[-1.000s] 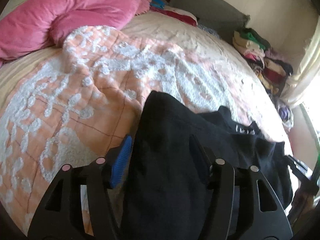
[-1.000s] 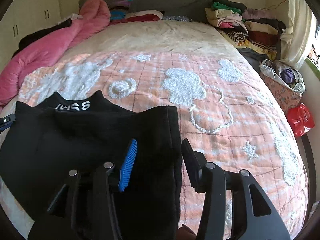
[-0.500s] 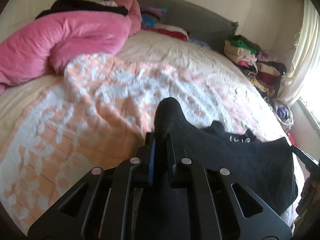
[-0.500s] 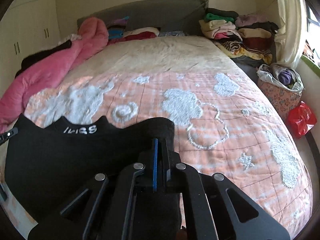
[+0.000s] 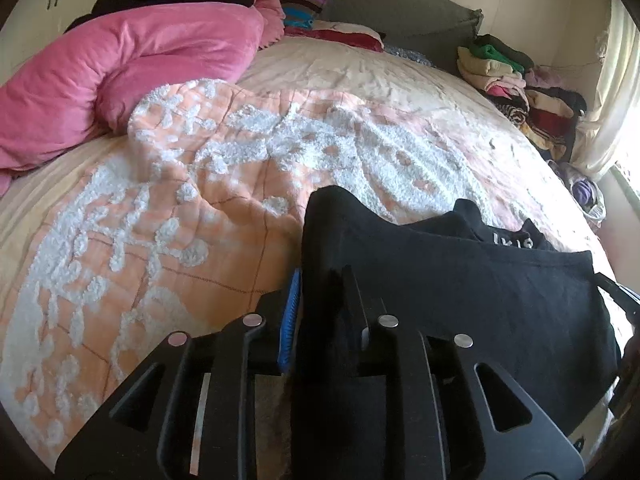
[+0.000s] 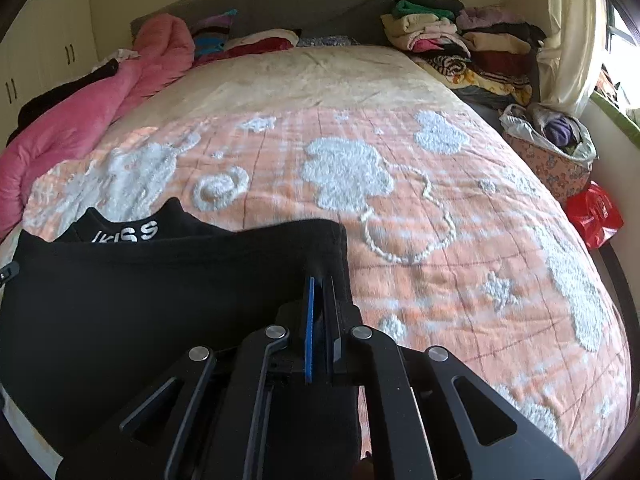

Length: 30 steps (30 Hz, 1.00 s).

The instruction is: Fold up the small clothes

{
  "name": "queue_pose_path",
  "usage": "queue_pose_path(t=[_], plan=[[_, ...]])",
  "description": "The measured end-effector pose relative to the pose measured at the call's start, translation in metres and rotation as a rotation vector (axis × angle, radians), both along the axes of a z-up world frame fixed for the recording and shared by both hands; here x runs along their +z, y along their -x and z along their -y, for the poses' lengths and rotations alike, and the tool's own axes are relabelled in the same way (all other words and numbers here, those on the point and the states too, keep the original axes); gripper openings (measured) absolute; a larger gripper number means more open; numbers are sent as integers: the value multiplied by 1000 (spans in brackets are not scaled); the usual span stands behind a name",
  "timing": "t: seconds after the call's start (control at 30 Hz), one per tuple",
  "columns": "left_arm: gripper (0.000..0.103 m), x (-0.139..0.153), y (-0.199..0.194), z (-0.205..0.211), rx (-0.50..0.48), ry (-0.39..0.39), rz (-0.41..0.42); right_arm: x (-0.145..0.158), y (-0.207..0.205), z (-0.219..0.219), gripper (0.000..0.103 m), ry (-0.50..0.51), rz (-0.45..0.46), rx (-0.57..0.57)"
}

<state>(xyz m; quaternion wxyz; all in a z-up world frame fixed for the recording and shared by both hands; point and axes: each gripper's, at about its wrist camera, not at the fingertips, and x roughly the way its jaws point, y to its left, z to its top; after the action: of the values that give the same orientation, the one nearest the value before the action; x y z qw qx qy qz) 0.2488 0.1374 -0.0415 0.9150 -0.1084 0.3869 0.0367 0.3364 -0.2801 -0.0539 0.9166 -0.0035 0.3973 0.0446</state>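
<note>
A small black garment (image 5: 460,292) with white lettering at its collar hangs stretched between my two grippers above the near edge of the bed. My left gripper (image 5: 320,284) is shut on the garment's left corner, cloth bunched between the fingers. In the right wrist view the same black garment (image 6: 140,300) spreads to the left, and my right gripper (image 6: 322,292) is shut on its right corner. The collar with the lettering (image 6: 124,234) sits behind the lifted front edge.
The bed carries an orange quilt with white tufted shapes (image 6: 400,208). A pink duvet (image 5: 120,76) lies at the left. Stacked folded clothes (image 6: 452,40) sit at the far right by the headboard. A basket of laundry (image 6: 552,148) and a red bag (image 6: 596,220) stand beside the bed.
Both grippers were open around the garment's corners a second ago. They have closed on the corners and lifted the front edge up and slightly forward.
</note>
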Motion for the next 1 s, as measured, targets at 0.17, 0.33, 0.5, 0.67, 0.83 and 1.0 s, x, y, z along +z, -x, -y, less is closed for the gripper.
queue_pose_path(t=[0.17, 0.33, 0.5, 0.67, 0.83, 1.0], plan=[[31, 0, 4, 1, -2, 1, -10, -2, 6, 7, 7, -20, -17, -38], [40, 2, 11, 6, -7, -12, -15, 2, 22, 19, 38, -81, -20, -55], [56, 9, 23, 13, -6, -22, -8, 18, 54, 21, 49, -132, 17, -19], [60, 17, 39, 17, 6, -32, -4, 26, 86, 10, 54, -124, 36, 63], [68, 27, 59, 25, -10, -52, 7, 28, 111, -5, 62, -101, 41, 129], [77, 26, 74, 40, -54, -70, -18, 25, 128, -26, 66, -39, 32, 189]])
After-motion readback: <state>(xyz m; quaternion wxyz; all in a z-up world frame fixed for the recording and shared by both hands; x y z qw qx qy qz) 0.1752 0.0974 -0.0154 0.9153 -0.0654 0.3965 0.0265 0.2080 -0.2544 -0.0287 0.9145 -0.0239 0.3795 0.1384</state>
